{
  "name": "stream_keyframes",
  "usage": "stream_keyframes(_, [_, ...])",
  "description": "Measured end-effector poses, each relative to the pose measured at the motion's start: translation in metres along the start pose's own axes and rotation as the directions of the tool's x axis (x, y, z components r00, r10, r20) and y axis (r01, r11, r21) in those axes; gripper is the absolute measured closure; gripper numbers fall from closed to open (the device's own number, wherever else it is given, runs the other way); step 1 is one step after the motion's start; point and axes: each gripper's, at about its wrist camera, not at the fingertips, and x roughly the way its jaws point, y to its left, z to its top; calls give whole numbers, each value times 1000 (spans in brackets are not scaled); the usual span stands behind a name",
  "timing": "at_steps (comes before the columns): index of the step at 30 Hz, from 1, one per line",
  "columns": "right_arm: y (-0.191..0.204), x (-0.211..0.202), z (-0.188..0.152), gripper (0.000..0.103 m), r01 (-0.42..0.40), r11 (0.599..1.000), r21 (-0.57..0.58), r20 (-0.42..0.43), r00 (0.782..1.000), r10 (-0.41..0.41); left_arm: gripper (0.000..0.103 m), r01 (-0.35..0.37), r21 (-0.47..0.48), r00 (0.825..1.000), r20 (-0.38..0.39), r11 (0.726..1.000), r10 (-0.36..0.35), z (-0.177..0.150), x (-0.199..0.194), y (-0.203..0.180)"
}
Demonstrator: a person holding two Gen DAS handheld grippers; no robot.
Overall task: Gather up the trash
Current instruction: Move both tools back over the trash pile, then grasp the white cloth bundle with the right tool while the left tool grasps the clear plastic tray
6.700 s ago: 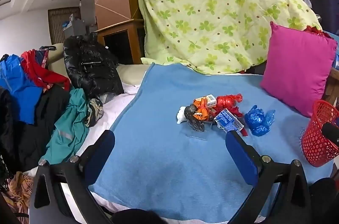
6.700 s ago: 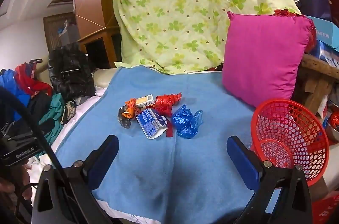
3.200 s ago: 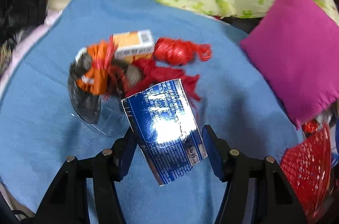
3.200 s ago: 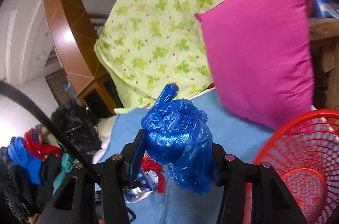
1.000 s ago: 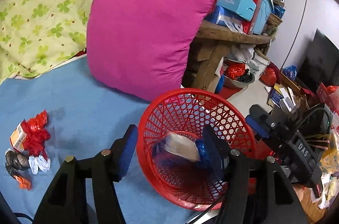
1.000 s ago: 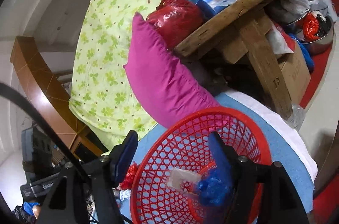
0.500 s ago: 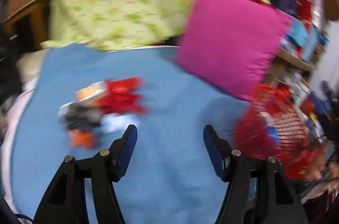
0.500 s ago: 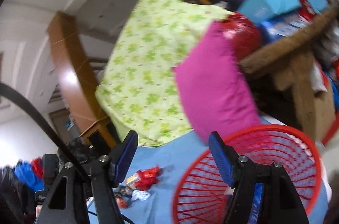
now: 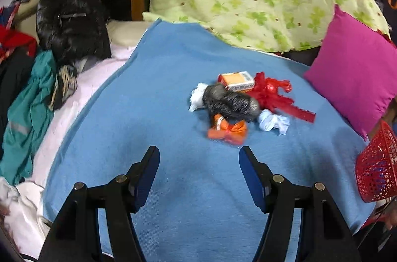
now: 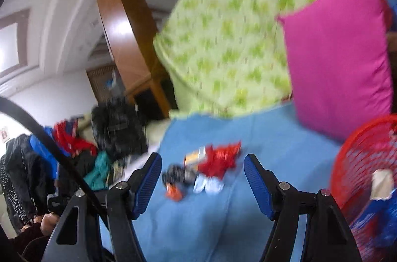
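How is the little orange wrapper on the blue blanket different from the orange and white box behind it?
The orange wrapper is crumpled and pinched like a bow; the orange and white box keeps flat faces and straight edges. The wrapper lies nearest the left gripper, in front of the grey bag; the box sits behind it, partly on that bag. Both still lie on the blue blanket, outside the red basket.

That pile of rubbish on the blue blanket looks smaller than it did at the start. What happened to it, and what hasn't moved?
The blue-and-white carton and the blue plastic bag left the pile: each gripper carried one to the red basket and let go. Both grippers, left gripper and right gripper, are open, empty and facing the pile again. The orange box, red wrapper and pink pillow stayed put.
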Motion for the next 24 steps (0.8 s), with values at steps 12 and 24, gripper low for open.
stream_keyframes(12, [-6, 127, -32, 30, 24, 994, 110, -343, 939, 15, 36, 58, -157, 994, -80, 986, -71, 1, 68, 17])
stream_keyframes(24, [-3, 223, -41, 30, 70, 997, -9, -440, 895, -67, 36, 147, -237, 987, -32, 960, -159, 29, 119, 24])
